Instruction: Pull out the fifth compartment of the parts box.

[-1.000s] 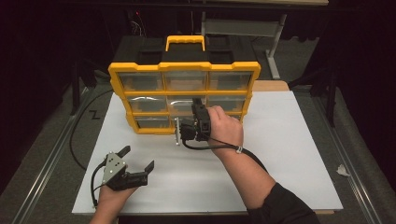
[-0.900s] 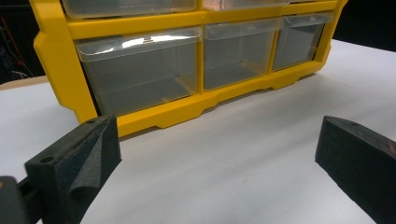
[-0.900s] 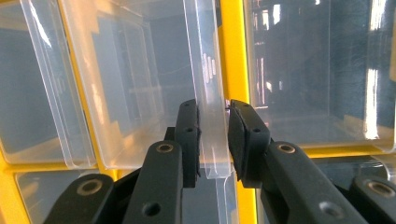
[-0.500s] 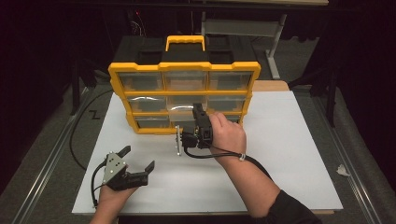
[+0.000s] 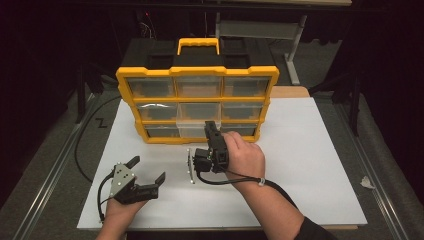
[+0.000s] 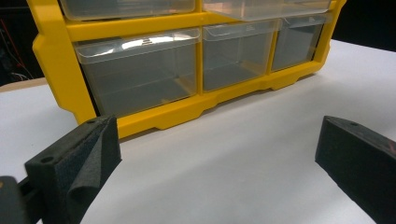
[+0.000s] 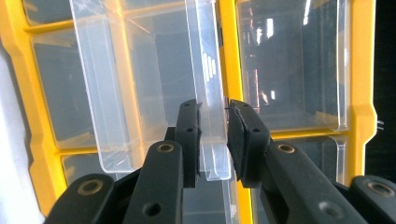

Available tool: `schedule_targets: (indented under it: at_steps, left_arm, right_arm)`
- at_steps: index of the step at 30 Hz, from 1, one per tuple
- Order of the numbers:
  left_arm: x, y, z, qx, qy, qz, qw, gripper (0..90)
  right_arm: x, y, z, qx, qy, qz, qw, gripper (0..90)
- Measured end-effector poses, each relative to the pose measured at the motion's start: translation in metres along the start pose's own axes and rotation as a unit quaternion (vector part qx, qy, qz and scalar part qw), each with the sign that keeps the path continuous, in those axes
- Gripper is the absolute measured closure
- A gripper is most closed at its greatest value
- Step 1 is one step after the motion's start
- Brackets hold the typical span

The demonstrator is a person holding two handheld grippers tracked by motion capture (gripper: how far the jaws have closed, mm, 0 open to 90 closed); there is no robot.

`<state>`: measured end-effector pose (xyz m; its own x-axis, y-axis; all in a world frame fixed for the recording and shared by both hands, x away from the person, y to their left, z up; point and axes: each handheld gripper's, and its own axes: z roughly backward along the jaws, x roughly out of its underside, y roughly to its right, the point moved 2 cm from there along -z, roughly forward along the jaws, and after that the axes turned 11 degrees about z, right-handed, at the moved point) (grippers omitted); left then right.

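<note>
Nearest me, my left gripper (image 5: 145, 186) rests low on the white matte table (image 5: 310, 165), its fingers (image 6: 84, 158) spread wide and empty; the foam pads look coarse and black, the left one with a curled, worn lip. Just beyond, a slim metal rod-like piece (image 5: 189, 167) lies flat on the white sheet, too small for me to name.

Now the change: a second ago my right hand (image 5: 245, 157) was up against the cabinet face, and it has come back toward me with my right gripper (image 7: 212, 135), and the clear plastic drawer (image 5: 192, 129) of the bottom row's middle bay has come with it, now standing proud of its neighbours. So the drawer is opening, I judge, partly out and still seated in its bay. My right fingers (image 7: 189, 135) are pinched on its thin transparent front lip, black ribbed pads either side of the glassy edge.

The drawer is smooth, see-through, box-shaped with rounded corners, throwing bright reflections. I can see nothing inside it.

Further off stands the yellow plastic organiser cabinet (image 5: 197, 72), a three-by-three grid of matching clear drawers, chunky moulded frame, black top and yellow carry handle (image 5: 198, 44). The bottom left drawer (image 6: 135, 70) sits shut and looks bare. Behind it all, darkness and a metal stand.
</note>
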<state>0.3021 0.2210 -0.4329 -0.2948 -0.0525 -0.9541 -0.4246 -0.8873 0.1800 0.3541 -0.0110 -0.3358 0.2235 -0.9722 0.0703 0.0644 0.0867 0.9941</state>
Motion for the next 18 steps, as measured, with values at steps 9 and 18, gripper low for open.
schedule_targets:
  at_steps: [9,18]
  left_arm:
    - [0.000,0.000,0.000,0.001,0.000,0.000,1.0000,0.7]
    - [0.000,0.000,0.000,0.000,-0.001,-0.001,1.0000,0.7]
  right_arm:
    - [0.000,-0.004,0.012,0.000,0.004,-0.011,0.9999,76.5]
    - [0.001,-0.004,0.017,0.003,0.008,-0.004,1.0000,76.4]
